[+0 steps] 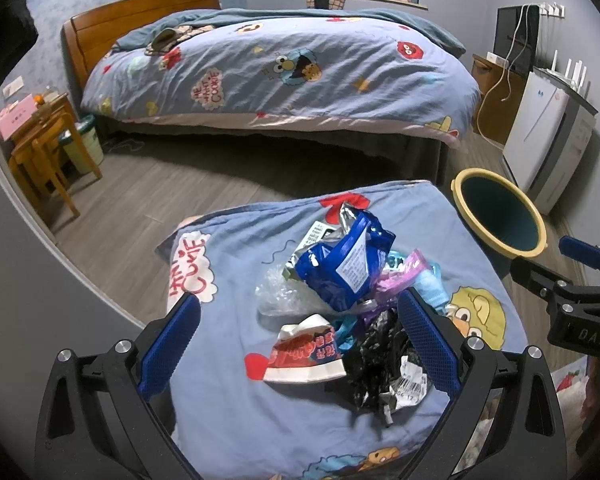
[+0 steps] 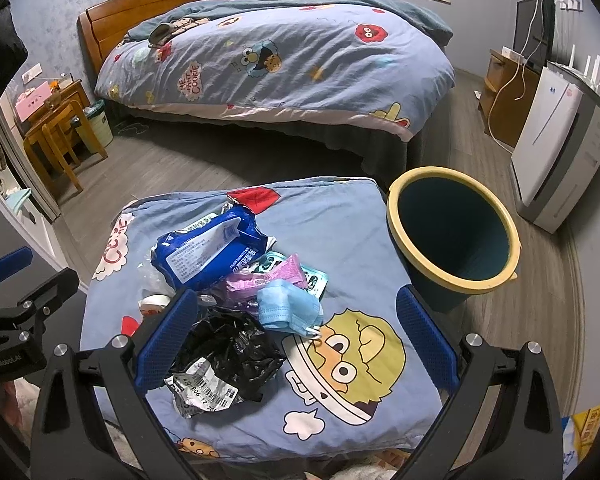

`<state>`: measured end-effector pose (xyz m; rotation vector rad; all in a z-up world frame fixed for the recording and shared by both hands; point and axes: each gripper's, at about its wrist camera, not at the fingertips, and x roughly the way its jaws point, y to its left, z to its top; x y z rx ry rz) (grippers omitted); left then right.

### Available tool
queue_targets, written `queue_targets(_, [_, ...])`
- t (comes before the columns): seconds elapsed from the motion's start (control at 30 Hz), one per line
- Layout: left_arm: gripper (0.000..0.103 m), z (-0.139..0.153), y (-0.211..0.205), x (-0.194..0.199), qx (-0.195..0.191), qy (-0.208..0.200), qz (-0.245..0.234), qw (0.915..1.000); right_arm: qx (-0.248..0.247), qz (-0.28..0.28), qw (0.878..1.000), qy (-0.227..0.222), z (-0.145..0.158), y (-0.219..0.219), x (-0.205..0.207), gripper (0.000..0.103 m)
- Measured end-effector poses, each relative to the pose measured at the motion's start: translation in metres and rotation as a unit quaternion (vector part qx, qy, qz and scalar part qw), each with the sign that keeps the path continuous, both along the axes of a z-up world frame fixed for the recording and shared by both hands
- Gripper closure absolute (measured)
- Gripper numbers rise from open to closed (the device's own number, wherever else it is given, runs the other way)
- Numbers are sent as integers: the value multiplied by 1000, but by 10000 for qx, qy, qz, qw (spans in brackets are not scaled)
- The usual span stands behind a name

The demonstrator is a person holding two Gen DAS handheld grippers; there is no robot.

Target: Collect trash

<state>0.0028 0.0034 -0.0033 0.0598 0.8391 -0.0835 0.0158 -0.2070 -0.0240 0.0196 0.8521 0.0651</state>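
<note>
Through the left wrist camera we are looking down on a heap of trash lying on a blue cartoon-print cushion [image 1: 228, 364]. Beyond the cushion's far right corner, a dark teal plastic bin with a pale yellow rim [image 1: 500, 216] is standing on the floor, its mouth facing us; its inside is showing dark and we are seeing nothing in it. On the cushion, a crumpled blue foil snack bag [image 1: 342, 268] is topping the heap, its long axis running from near-left to far-right. Nearer us than it, a red-and-white paper carton [image 1: 308, 354] is lying flattened beside a crinkled black plastic bag [image 1: 374, 354]. Our left gripper [image 1: 296, 344] is hovering spread wide, holding nothing.

Through the right wrist camera the bin [image 2: 454, 278] is tilting away from the cushion [image 2: 340, 232], again showing no contents. The snack bag [image 2: 208, 250] is lying left of a blue face mask [image 2: 288, 306] and a purple wrapper [image 2: 272, 278]. Our right gripper [image 2: 296, 342] is gaping wide and empty above the black bag [image 2: 236, 350].
</note>
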Motion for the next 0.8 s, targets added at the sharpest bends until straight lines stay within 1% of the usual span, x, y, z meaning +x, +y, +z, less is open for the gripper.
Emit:
queue_targets(0.3, [5,-5,0,-1,4,20,-4,10000,-7,-21,10000,37,0,-2,0,5])
queue_targets(0.8, [5,-4,-1,0,7,38,-2,10000,-27,-14,10000,62,-2,-3,1,5])
